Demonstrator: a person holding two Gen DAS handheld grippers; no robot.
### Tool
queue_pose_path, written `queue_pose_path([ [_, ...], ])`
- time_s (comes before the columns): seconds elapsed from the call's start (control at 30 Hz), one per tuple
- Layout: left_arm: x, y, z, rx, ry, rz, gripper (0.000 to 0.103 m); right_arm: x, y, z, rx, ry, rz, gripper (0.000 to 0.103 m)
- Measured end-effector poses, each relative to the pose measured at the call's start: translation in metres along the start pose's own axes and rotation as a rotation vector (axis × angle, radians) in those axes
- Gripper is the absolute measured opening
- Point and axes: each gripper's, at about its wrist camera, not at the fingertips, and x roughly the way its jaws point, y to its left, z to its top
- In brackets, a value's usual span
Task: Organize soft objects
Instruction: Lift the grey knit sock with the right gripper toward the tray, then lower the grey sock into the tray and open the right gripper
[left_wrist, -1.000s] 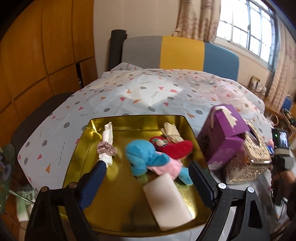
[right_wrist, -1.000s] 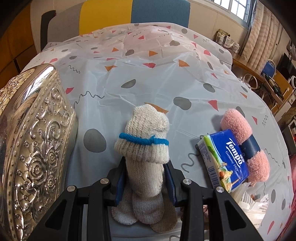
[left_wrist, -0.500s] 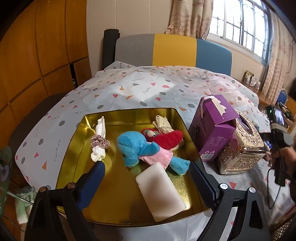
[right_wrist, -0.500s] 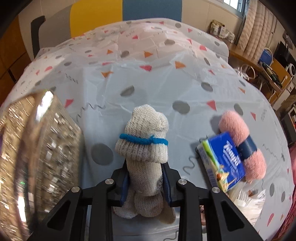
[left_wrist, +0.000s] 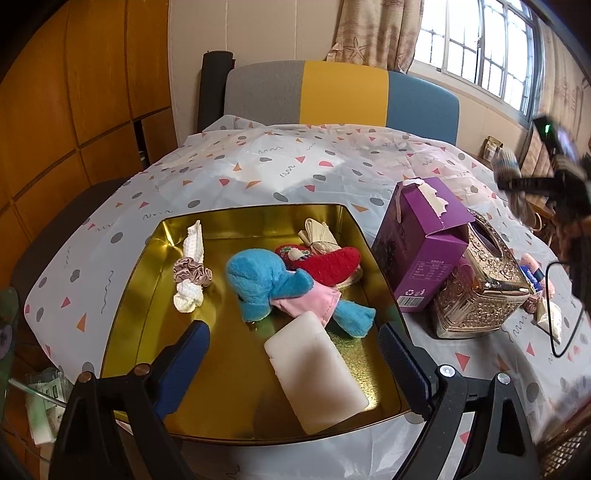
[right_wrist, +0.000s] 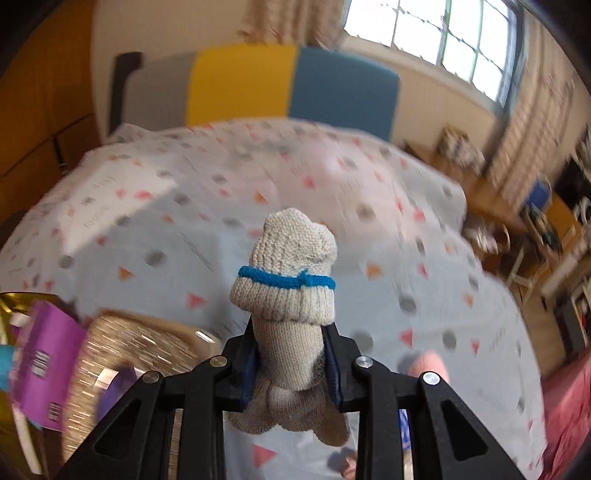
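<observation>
My right gripper (right_wrist: 291, 363) is shut on a rolled beige knitted sock (right_wrist: 288, 291) with a blue band, held up in the air above the patterned tablecloth. In the left wrist view that gripper (left_wrist: 517, 184) with the sock shows blurred at the far right, high over the table. My left gripper (left_wrist: 295, 350) hangs open over the near edge of the gold tray (left_wrist: 125, 314), nothing between its fingers. In the tray lie a blue plush toy (left_wrist: 269, 288), a red plush heart (left_wrist: 328, 262), a white sock with a scrunchie (left_wrist: 192, 273), a beige bundle (left_wrist: 317, 236) and a white foam block (left_wrist: 314, 373).
A purple carton (left_wrist: 421, 251) and an ornate metal tissue box (left_wrist: 480, 288) stand right of the tray. A pink fluffy roll (right_wrist: 428, 365) lies on the cloth below my right gripper. A grey, yellow and blue chair back (left_wrist: 340, 92) stands behind the table.
My right gripper has risen off the tablecloth with the sock in it; the tissue pack and pink roll have dropped out of its view. The left gripper has stayed over the tray.
</observation>
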Motion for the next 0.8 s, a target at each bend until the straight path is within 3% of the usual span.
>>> queue_pose_path([
  [0.2, 0.001, 0.001, -0.002, 0.005, 0.003, 0.012, 0.093, -0.045, 0.051, 0.023, -0.115, -0.118, 0.102, 0.029],
  [0.43, 0.001, 0.007, -0.003, -0.009, 0.008, 0.01, 0.094, -0.082, 0.112, 0.027, -0.221, -0.191, 0.213, 0.029],
  [0.63, 0.005, 0.019, -0.004, -0.053, 0.021, 0.021, 0.094, -0.11, 0.156, 0.008, -0.292, -0.197, 0.333, 0.029],
  [0.8, 0.003, 0.042, -0.003, -0.107, 0.01, 0.055, 0.093, -0.12, 0.188, -0.023, -0.306, -0.136, 0.466, 0.029],
])
